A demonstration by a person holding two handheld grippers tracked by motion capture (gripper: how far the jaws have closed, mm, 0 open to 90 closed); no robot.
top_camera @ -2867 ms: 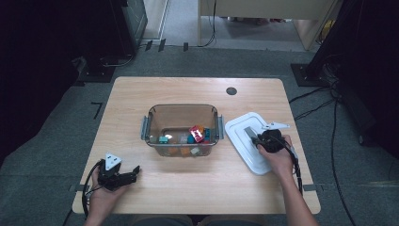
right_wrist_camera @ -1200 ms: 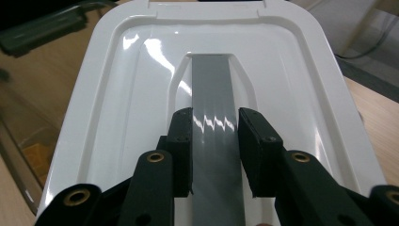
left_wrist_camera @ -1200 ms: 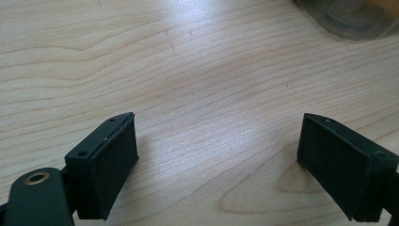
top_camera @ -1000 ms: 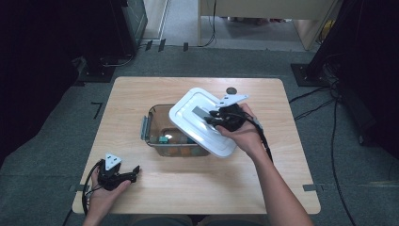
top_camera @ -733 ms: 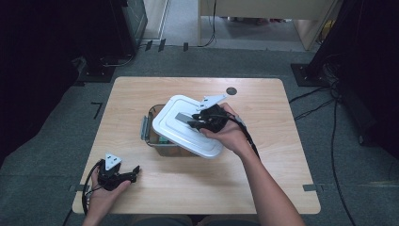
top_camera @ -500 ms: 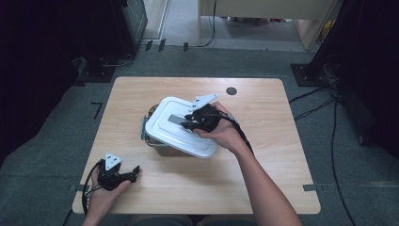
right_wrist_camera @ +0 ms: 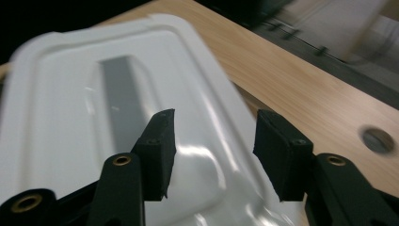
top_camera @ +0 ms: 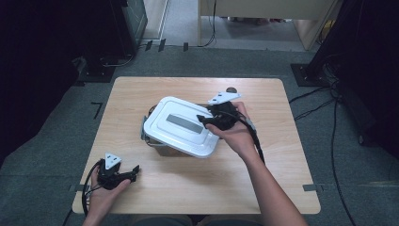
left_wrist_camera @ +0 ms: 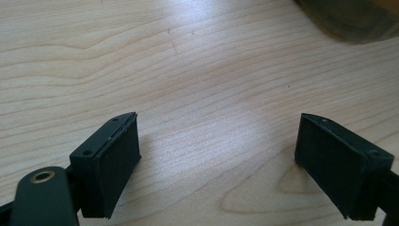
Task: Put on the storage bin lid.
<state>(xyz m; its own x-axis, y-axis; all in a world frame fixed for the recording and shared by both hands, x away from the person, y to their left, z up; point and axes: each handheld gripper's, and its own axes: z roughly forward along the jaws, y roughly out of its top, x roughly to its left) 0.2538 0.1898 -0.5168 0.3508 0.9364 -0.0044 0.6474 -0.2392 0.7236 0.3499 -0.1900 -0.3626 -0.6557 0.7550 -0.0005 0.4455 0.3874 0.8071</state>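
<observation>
While the right forearm reaches in from the near edge toward mid-tabletop, right tongs sit over the white lid's right end; jaws just opened, roughly half gap, pads off the lid, lid rim between them. Lid rests skewed on the container, which is mostly hidden beneath. Left hand rests at the near-left corner of the tabletop, left tongs low over the wood, jaws wide, nothing in them. No readable text; grey strip on the lid is blank. Right gripper view blurred.

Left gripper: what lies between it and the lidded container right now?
Only bare wooden table. In the high view, nothing sits between the left gripper and the container under its white lid.
</observation>
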